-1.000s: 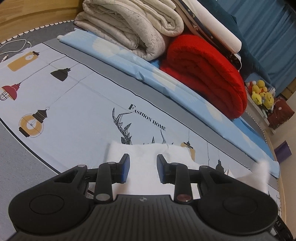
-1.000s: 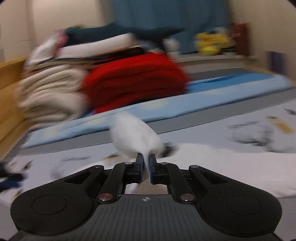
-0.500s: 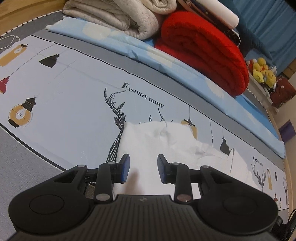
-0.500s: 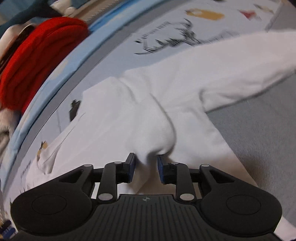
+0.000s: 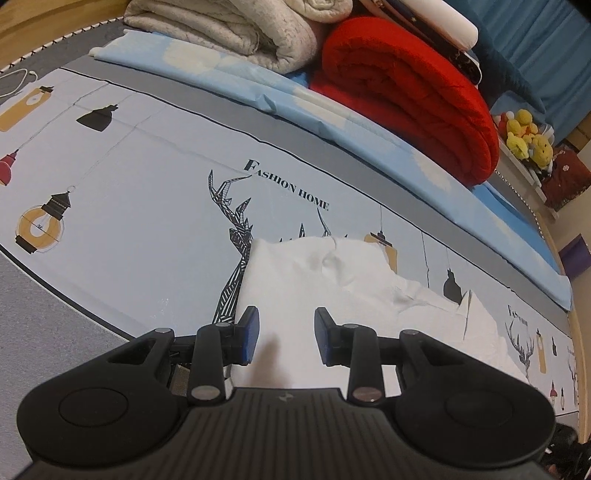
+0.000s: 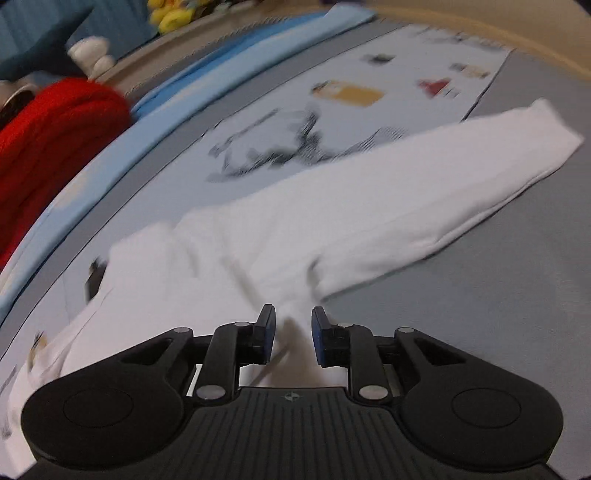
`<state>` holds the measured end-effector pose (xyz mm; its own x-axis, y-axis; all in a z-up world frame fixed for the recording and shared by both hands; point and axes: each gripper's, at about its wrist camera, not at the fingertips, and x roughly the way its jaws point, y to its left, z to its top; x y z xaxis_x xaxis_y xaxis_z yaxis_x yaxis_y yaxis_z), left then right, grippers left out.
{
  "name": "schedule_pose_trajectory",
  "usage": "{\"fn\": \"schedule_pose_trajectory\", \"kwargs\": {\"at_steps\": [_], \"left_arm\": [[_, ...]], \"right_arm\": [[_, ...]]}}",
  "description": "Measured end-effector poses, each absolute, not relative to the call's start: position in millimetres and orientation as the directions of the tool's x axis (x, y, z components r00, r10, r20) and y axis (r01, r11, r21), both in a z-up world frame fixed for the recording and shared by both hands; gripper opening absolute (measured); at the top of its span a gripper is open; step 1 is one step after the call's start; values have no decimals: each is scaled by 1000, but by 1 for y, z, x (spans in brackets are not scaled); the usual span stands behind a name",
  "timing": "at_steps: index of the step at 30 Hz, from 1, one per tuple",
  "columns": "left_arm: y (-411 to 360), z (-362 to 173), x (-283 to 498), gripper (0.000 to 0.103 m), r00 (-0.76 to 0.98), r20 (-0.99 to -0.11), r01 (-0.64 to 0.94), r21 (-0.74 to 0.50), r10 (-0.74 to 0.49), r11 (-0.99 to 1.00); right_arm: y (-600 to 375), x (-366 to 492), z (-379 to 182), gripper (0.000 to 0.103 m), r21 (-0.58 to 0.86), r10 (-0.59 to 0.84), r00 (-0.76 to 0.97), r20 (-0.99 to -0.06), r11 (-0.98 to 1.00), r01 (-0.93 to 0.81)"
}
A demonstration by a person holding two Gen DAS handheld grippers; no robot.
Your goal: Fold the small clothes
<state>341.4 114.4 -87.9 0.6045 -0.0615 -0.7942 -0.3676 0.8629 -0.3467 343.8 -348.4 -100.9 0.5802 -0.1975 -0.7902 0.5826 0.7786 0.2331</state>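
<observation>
A white long-sleeved garment (image 5: 332, 288) lies flat on a printed bed sheet (image 5: 147, 184). My left gripper (image 5: 284, 339) is open and empty, just above the garment's near left edge. In the right wrist view the garment (image 6: 229, 266) spreads ahead, with one sleeve (image 6: 424, 199) stretched out to the right onto the grey sheet. My right gripper (image 6: 293, 336) is open, with the white cloth lying under the gap between its fingers. That view is blurred by motion.
A folded red blanket (image 5: 406, 92) and cream quilts (image 5: 240, 33) are stacked along the far side on a light blue sheet (image 5: 332, 122). Yellow plush toys (image 5: 524, 133) sit at the far right. A wooden bed edge (image 6: 480, 22) curves beyond the sleeve.
My right gripper has opened and let go of the white cloth it held up, which now lies flat. My left gripper has stayed open and moved forward over the garment.
</observation>
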Motion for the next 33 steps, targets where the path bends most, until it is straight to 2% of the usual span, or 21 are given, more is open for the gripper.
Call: {"fn": "schedule_pose_trajectory", "kwargs": {"at_steps": [2,4,6,8,11,17,20,23,26,31,33], "left_arm": [[114,-89,342,36,600,-797,-364,-344,-65,866],[110,-91,343,36,591,-803,-353,-338,-72,873],[104,-96,344,36,575,-814,-341,-328,-80,881],[97,-104,345,36,552,-829,-334,-320,-92,887],[90,-119,343,36,512,-851,-333,-322,-117,886],[88,-150,343,36,397,-910,-337,-264,-118,904],[85,-136,341,37,425,-899,-315,-255,-105,914],[84,-136,341,44,430,-898,-303,-241,-94,922],[88,-151,341,41,384,-917,-330,-241,-104,913],[81,-122,341,46,471,-877,-286,-250,-92,925],[78,-128,342,48,449,-890,-284,-229,-82,931]], "right_arm": [[-345,339,-88,23,248,-215,641,-737,796,553],[-338,341,-82,23,299,-153,699,-698,825,480],[-337,350,-91,23,374,-22,695,-719,830,413],[-337,357,-107,23,387,40,628,-777,817,427],[-342,365,-133,22,298,31,504,-863,836,460],[-335,355,-125,23,324,38,555,-831,844,428],[-334,362,-122,23,323,45,564,-825,855,405],[-340,364,-135,23,295,39,500,-865,846,444],[-342,362,-133,23,307,49,504,-862,843,443],[-344,360,-116,23,330,56,551,-833,850,411],[-347,358,-109,23,330,51,572,-819,857,396]]}}
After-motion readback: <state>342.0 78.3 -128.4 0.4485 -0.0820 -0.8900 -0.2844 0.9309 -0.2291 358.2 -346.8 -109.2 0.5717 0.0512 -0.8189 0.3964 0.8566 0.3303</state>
